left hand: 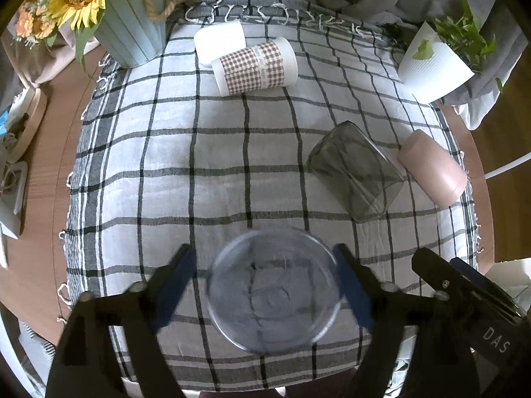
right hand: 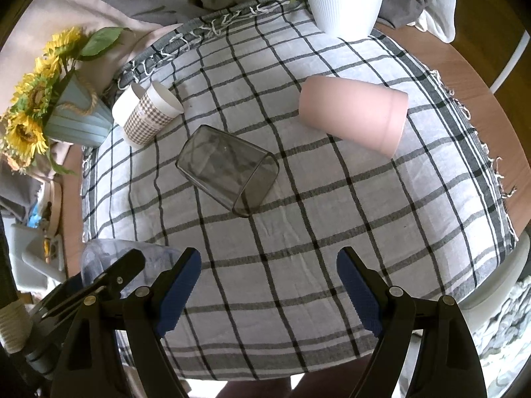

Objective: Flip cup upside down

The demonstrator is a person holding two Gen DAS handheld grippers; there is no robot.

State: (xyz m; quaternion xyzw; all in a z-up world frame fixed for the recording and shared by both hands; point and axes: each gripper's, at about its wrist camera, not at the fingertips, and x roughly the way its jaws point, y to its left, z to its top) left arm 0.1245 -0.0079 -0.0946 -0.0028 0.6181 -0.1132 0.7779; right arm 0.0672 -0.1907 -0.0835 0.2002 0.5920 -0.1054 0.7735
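Round wood table w/ checked cloth on top.

left wrist: high, facing down-forward | right wrist: likewise | shared: checked cloth, smoky glass

Five cups were in view: a clear cup, a smoky glass, a pink cup, a checked paper cup and a white cup. There were two pots, blue and white, one checked cloth, and two grippers.
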